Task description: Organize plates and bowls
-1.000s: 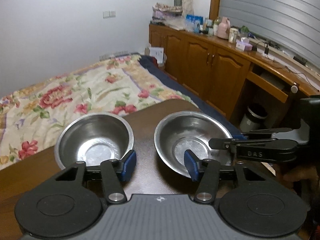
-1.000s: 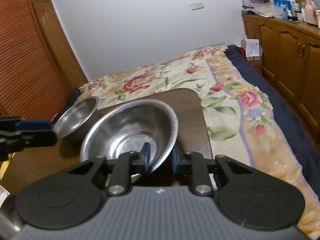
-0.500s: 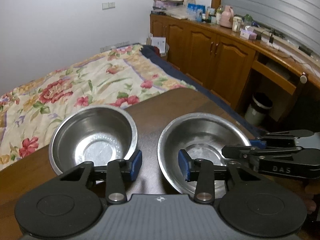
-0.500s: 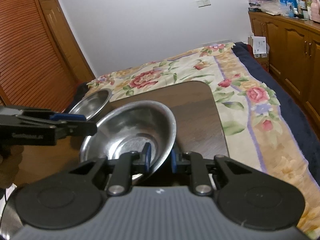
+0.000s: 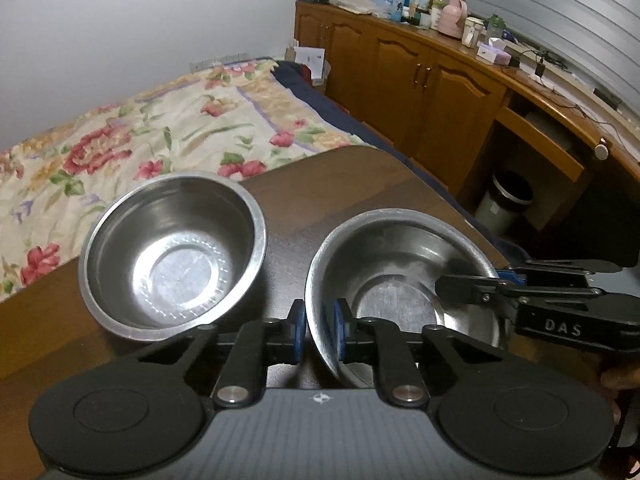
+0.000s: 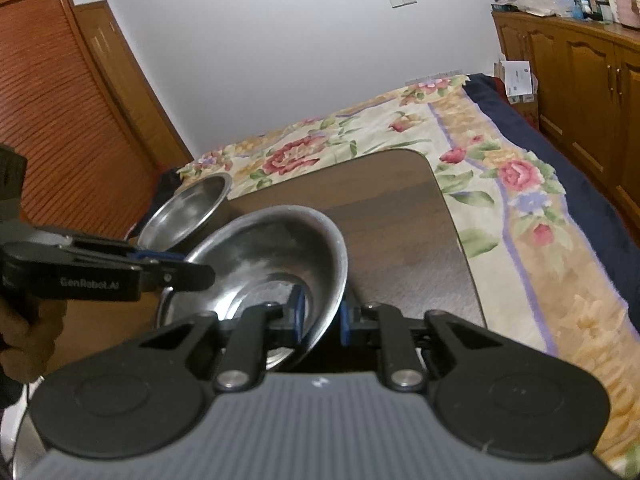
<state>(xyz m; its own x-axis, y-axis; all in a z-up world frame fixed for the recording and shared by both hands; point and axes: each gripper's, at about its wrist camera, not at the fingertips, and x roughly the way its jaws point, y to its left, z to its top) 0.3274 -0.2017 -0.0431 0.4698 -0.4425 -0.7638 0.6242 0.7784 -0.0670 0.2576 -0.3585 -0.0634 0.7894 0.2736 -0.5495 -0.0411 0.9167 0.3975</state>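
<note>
Two steel bowls sit on a dark wooden table point(image 5: 348, 184). The wider, shallower bowl point(image 5: 400, 276) is on the right in the left wrist view. My left gripper point(image 5: 319, 330) is shut on its near-left rim. My right gripper point(image 6: 322, 314) is shut on the same bowl point(image 6: 276, 256) at the opposite rim; it also shows in the left wrist view point(image 5: 476, 286). The deeper bowl point(image 5: 172, 252) stands free to the left, and shows in the right wrist view point(image 6: 188, 208) behind the held bowl.
A bed with a floral cover point(image 5: 152, 140) lies beyond the table's far edge. Wooden cabinets point(image 5: 420, 76) with bottles and boxes on top line the right wall, with a bin point(image 5: 508, 200) beneath the desk. A slatted wooden door point(image 6: 52, 128) stands on the left.
My left gripper moved right from between the bowls and closed on the wide bowl's rim. The right gripper kept its grip on that bowl throughout.
</note>
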